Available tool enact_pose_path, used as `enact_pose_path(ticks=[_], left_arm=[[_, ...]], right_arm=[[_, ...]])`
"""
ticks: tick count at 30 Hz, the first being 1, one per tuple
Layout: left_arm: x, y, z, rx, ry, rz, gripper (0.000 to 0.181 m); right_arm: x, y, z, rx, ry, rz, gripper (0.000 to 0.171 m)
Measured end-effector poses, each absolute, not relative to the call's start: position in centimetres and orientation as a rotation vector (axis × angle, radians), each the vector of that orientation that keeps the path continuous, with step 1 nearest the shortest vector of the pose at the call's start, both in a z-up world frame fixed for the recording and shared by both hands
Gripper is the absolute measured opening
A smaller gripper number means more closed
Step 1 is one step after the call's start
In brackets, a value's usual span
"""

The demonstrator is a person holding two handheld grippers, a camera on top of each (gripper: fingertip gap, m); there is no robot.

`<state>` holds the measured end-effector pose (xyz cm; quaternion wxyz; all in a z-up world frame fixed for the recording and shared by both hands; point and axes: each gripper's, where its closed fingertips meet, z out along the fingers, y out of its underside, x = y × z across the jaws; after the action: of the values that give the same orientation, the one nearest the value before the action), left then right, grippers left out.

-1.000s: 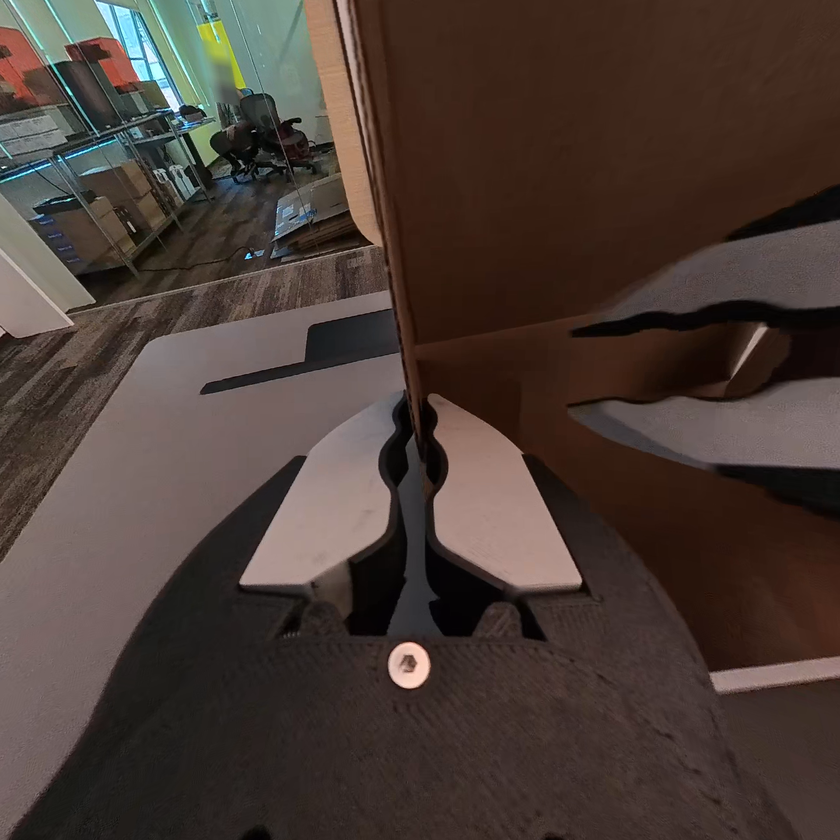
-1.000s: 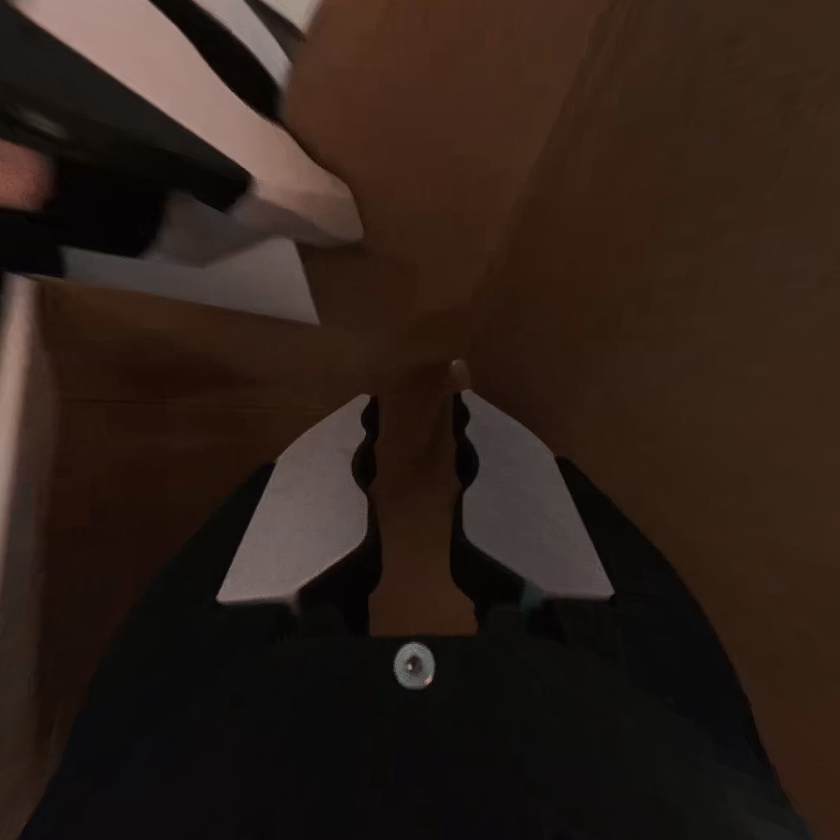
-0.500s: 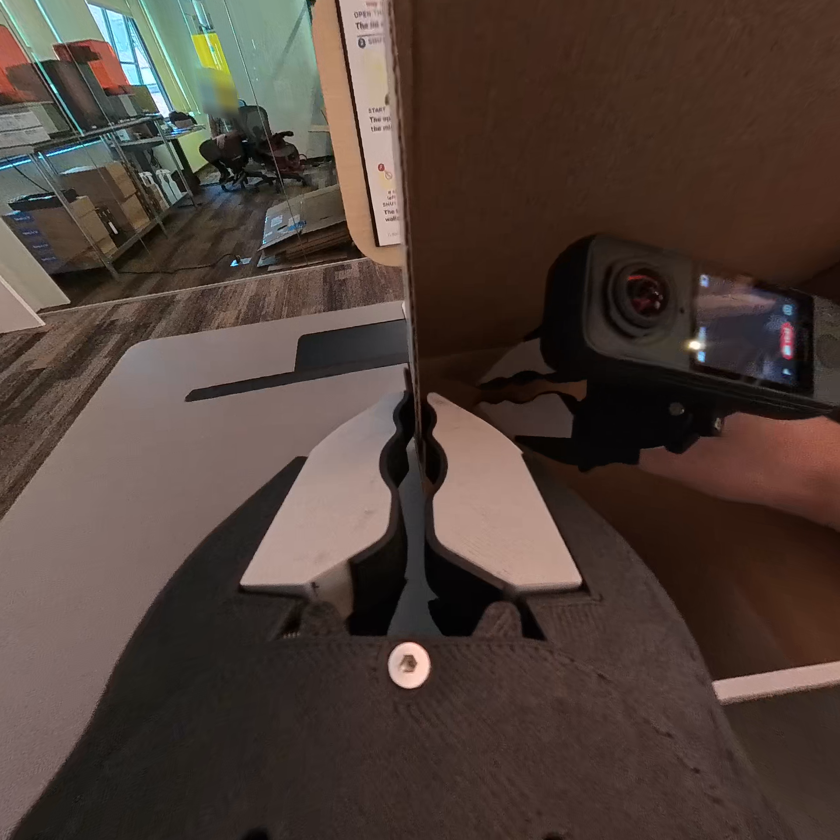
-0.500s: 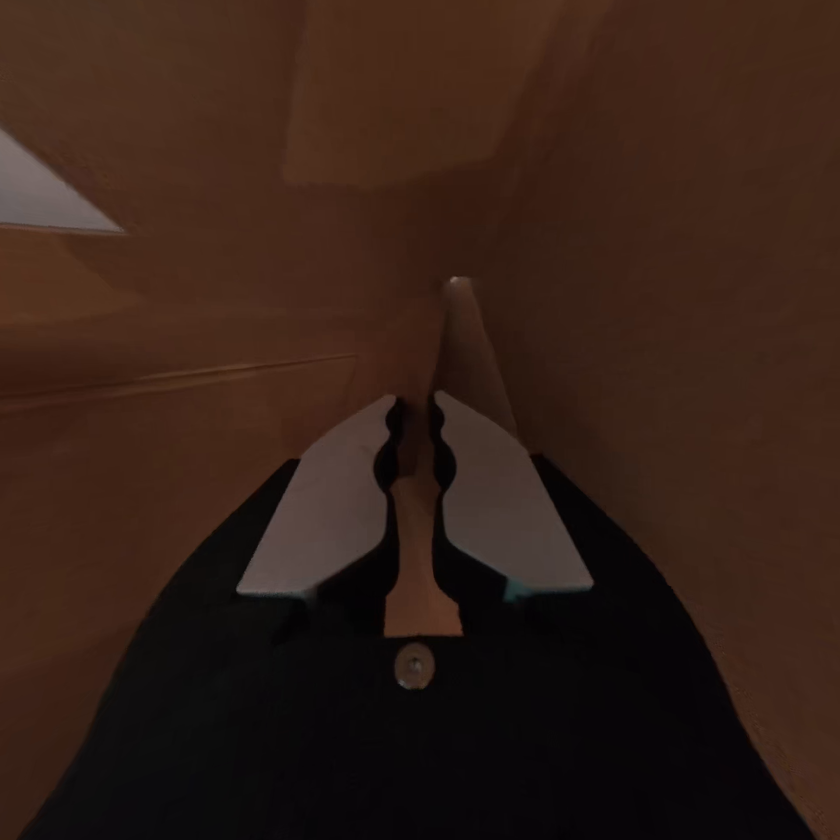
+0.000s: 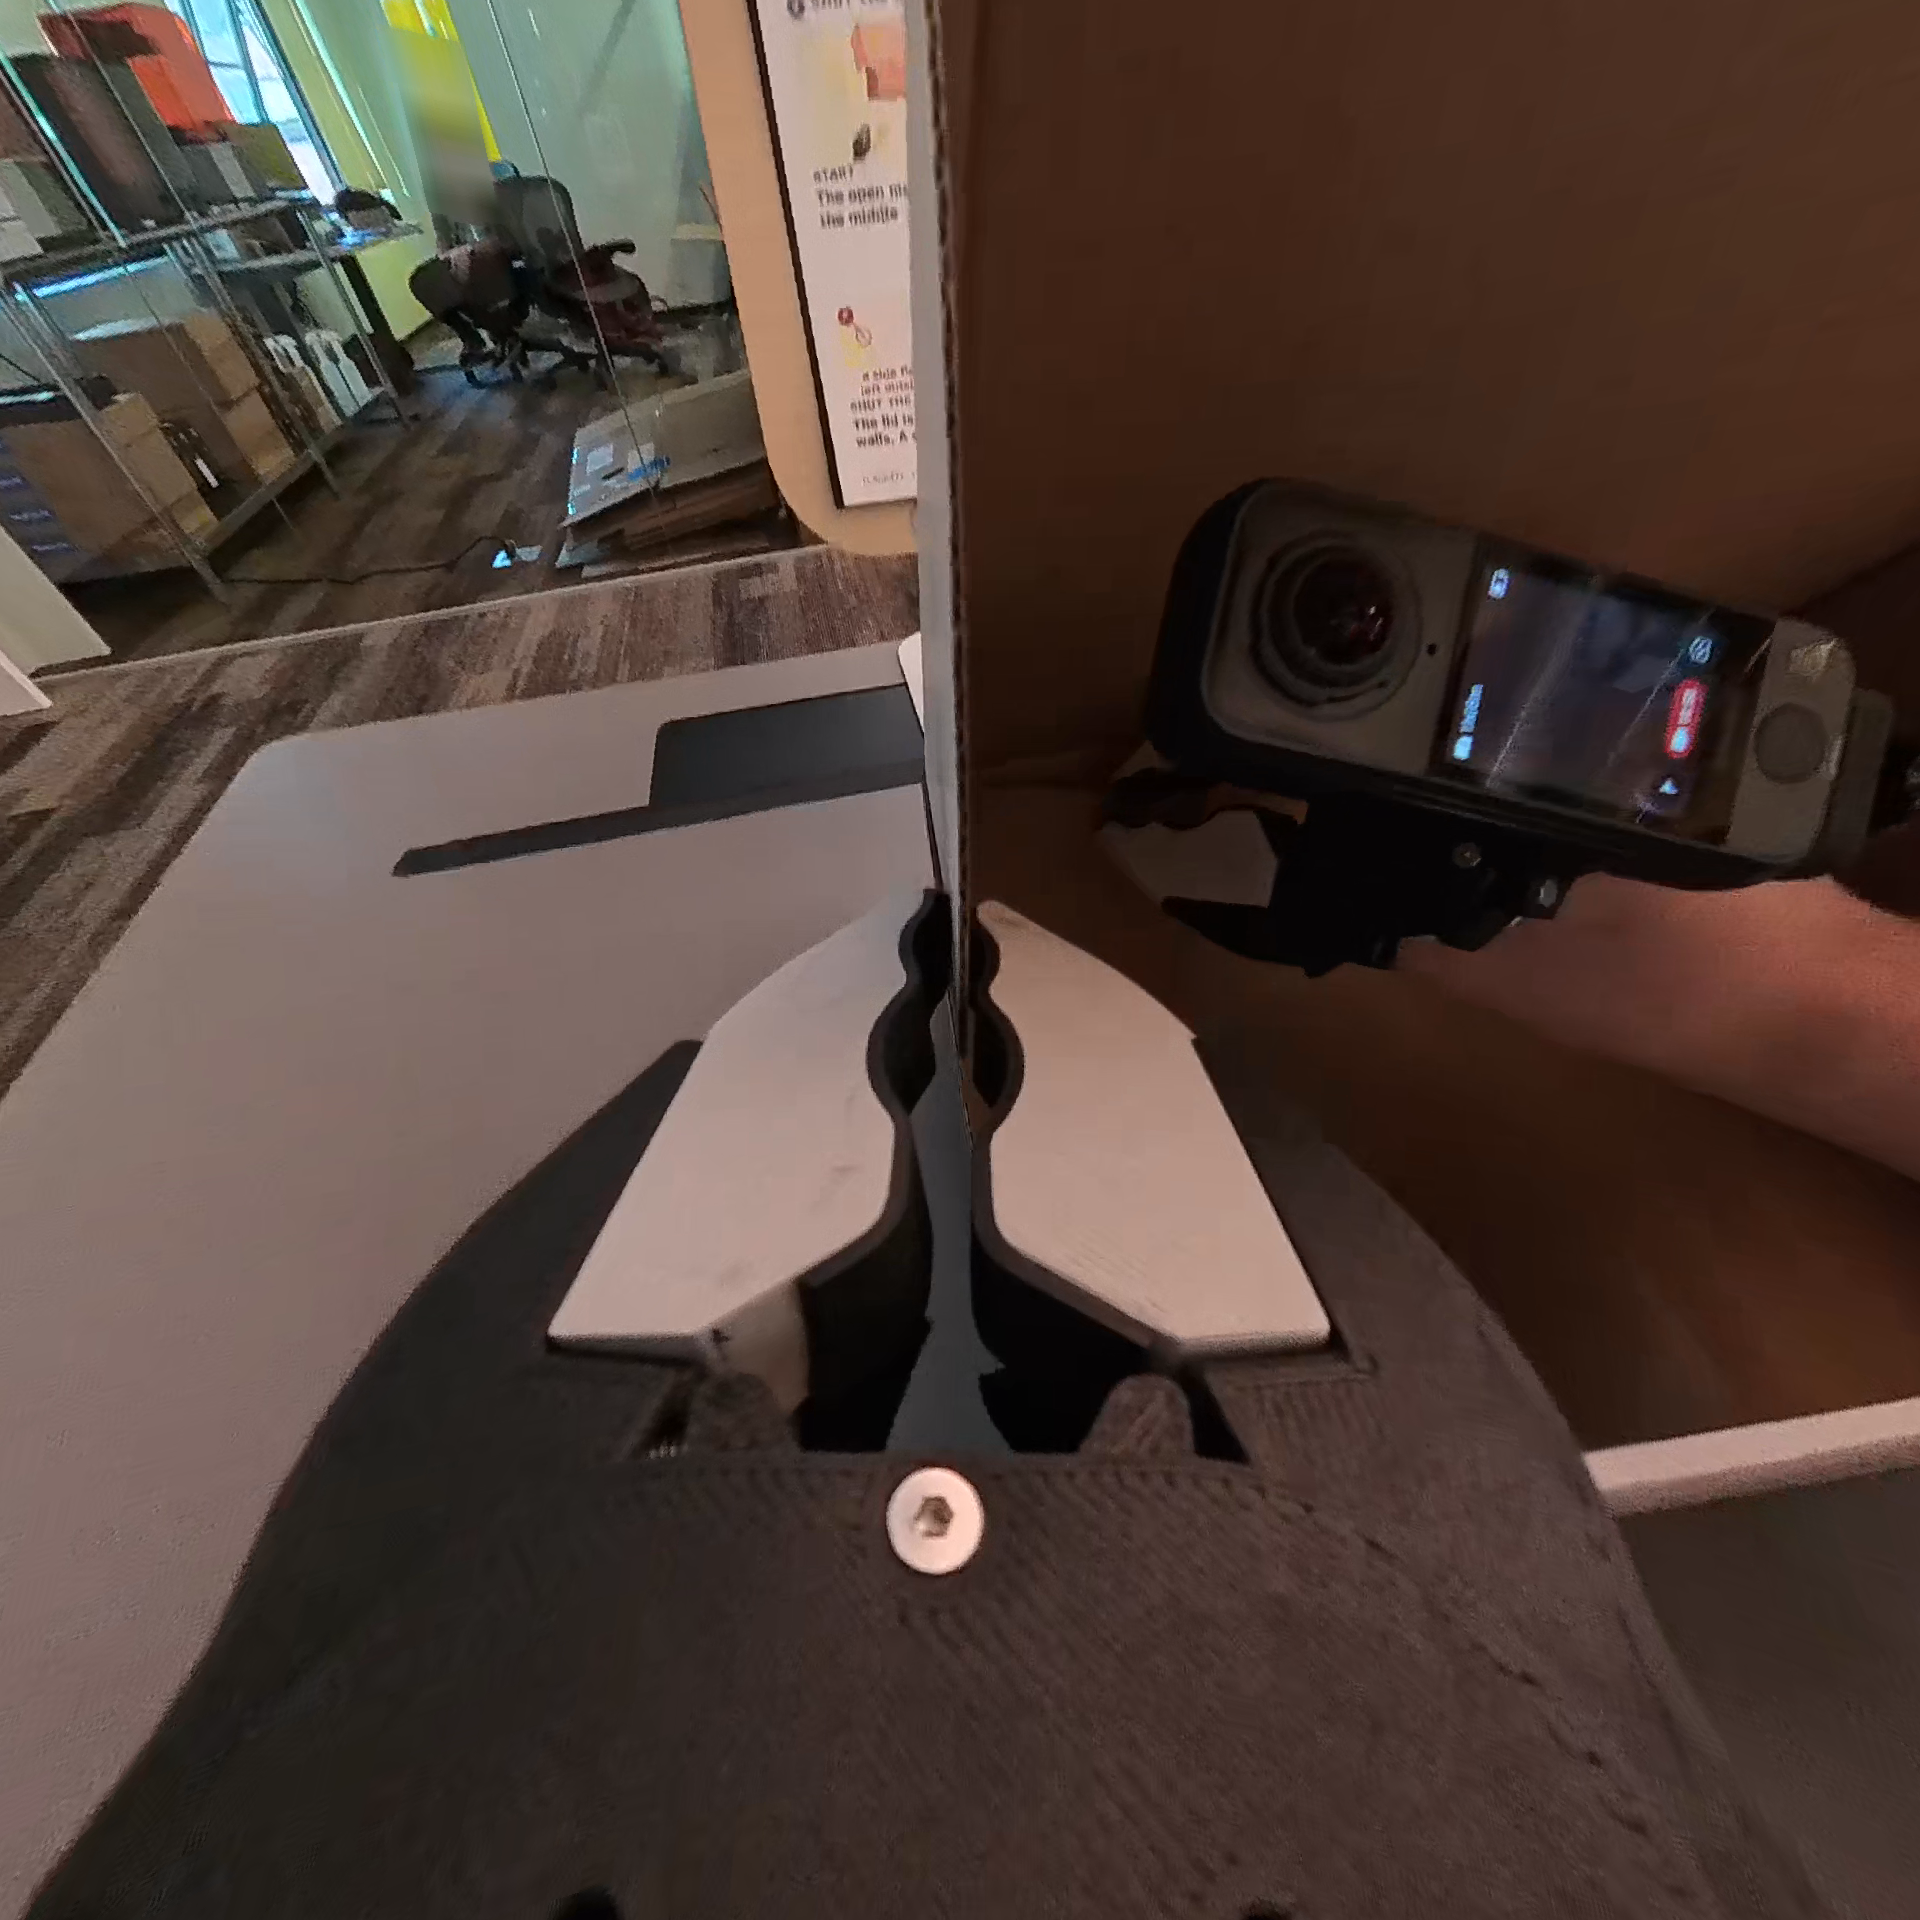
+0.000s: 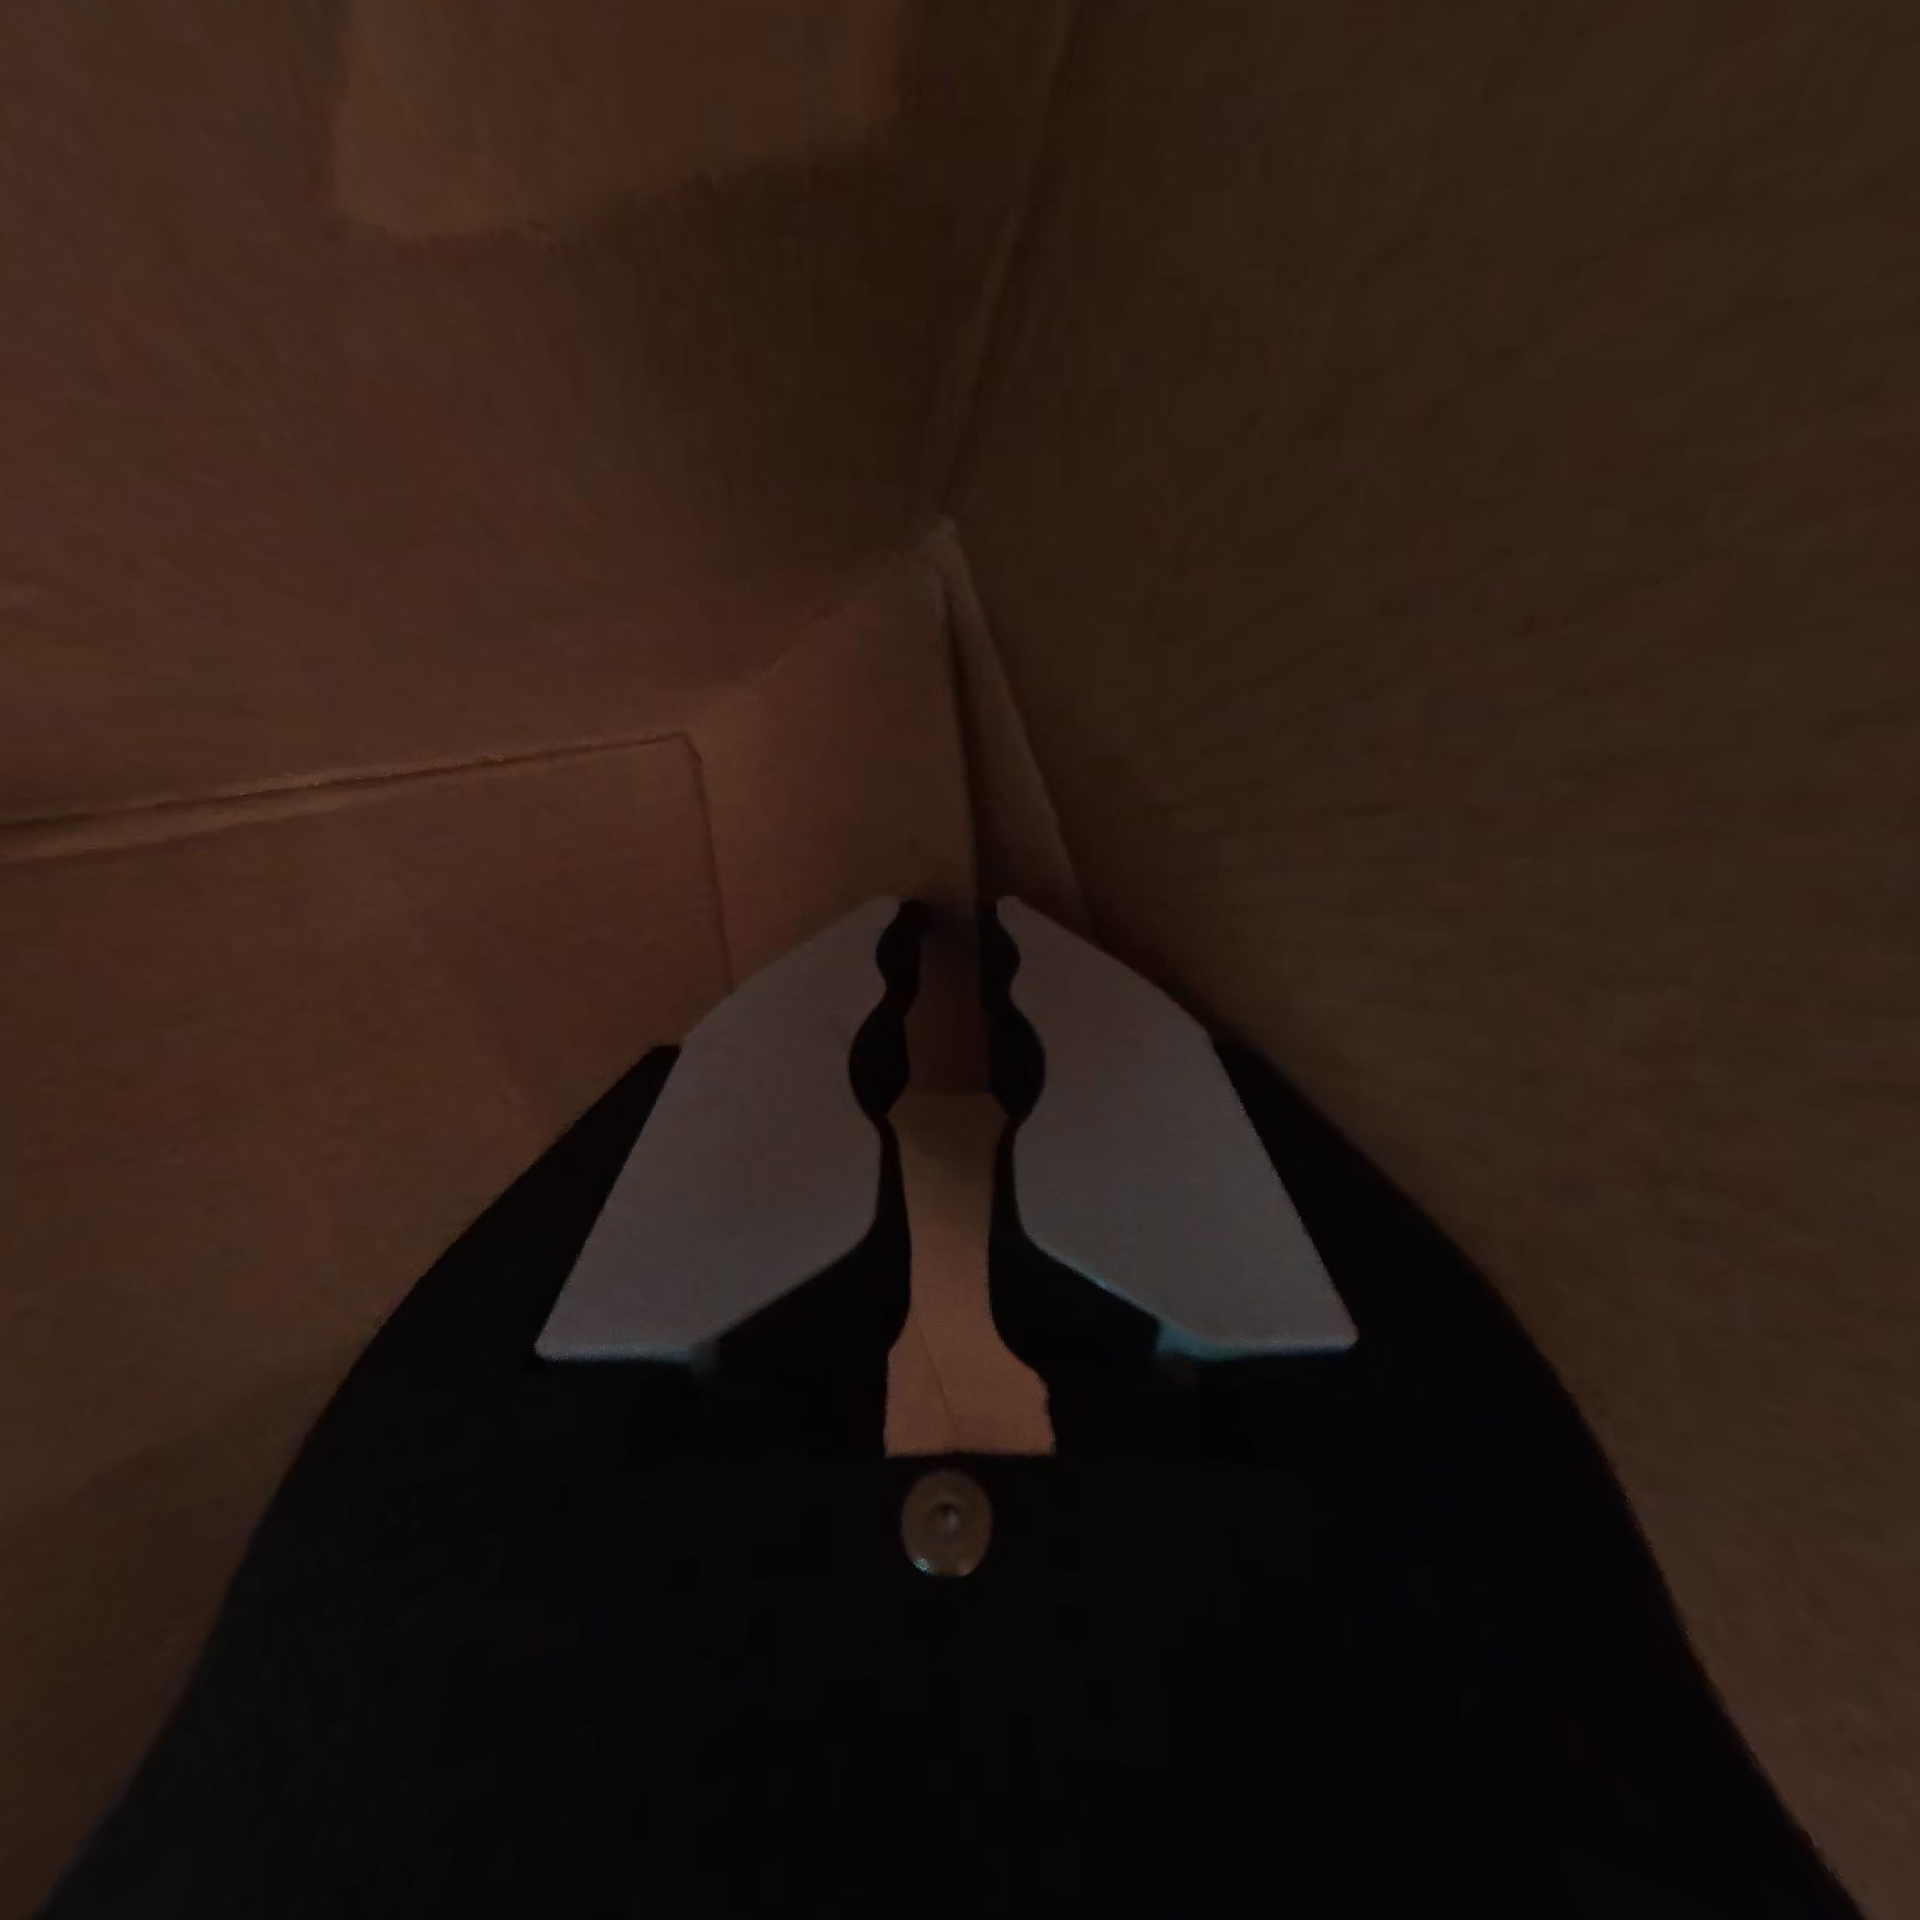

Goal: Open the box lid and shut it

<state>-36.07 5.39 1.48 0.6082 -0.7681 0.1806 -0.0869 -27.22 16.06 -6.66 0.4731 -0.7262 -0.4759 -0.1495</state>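
In the left wrist view, the left tool [image 5: 961, 925] is closed on the edge of the box lid [image 5: 1403, 312], a flat brown corrugated cardboard panel that stands upright, its long edge running vertically above the grey tabletop [image 5: 260, 935]. The right tool [image 5: 1164, 842] reaches inside the box [image 5: 1558, 1195].

In the right wrist view, the right tool [image 6: 951, 914] points into a dim inner corner of the box [image 6: 1455, 623], its fingers narrowly apart around a thin cardboard edge; whether they grip it I cannot tell.
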Motion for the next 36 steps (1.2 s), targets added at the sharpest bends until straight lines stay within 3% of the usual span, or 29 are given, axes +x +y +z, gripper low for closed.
enact_pose_path(ticks=[9, 12, 16, 19, 22, 25, 29, 31, 33, 36], left_arm=[[-35.8, 5.6, -0.6, -1.842, 0.440, -0.191, 0.002], [-35.7, 5.7, -0.9, -1.850, 0.442, -0.192, 0.002], [-35.7, 5.7, -1.3, -1.870, 0.452, -0.203, 0.002], [-35.6, 5.4, -1.2, -1.868, 0.455, -0.230, 0.004], [-36.3, 4.9, 0.3, -1.817, 0.407, -0.199, 0.039], [-37.3, 2.9, 4.1, -1.628, 0.385, 0.003, 0.049], [-32.2, -2.4, 8.5, -1.431, 0.523, -0.068, 0.049], [-27.1, -4.9, 9.0, -1.394, 0.715, -0.214, 0.038], [-22.1, -5.8, 7.4, -1.473, 0.952, -0.337, 0.029], [-17.1, -3.6, 4.1, -1.627, 1.211, -0.344, 0.040]], right_arm=[[-27.3, 15.2, -6.4, -1.690, -1.276, -0.457, 0.014], [-27.7, 13.4, -4.4, -1.630, -1.280, -0.469, 0.022], [-28.6, 7.6, -2.4, -1.569, -1.328, -0.435, 0.033], [-28.7, 1.1, -1.0, -1.518, -1.297, -0.317, 0.033], [-26.4, -4.9, 1.7, -1.491, -1.166, -0.182, 0.032], [-21.6, -9.3, 6.9, -1.426, -0.951, -0.091, 0.031], [-11.5, -10.0, 13.4, -1.404, -0.586, -0.127, 0.032], [-8.3, -8.7, 14.4, -1.488, -0.465, -0.054, 0.047], [-6.8, -6.9, 14.5, -1.584, -0.375, 0.046, 0.057], [-6.2, -4.1, 14.7, -1.638, -0.300, 0.138, 0.056]])
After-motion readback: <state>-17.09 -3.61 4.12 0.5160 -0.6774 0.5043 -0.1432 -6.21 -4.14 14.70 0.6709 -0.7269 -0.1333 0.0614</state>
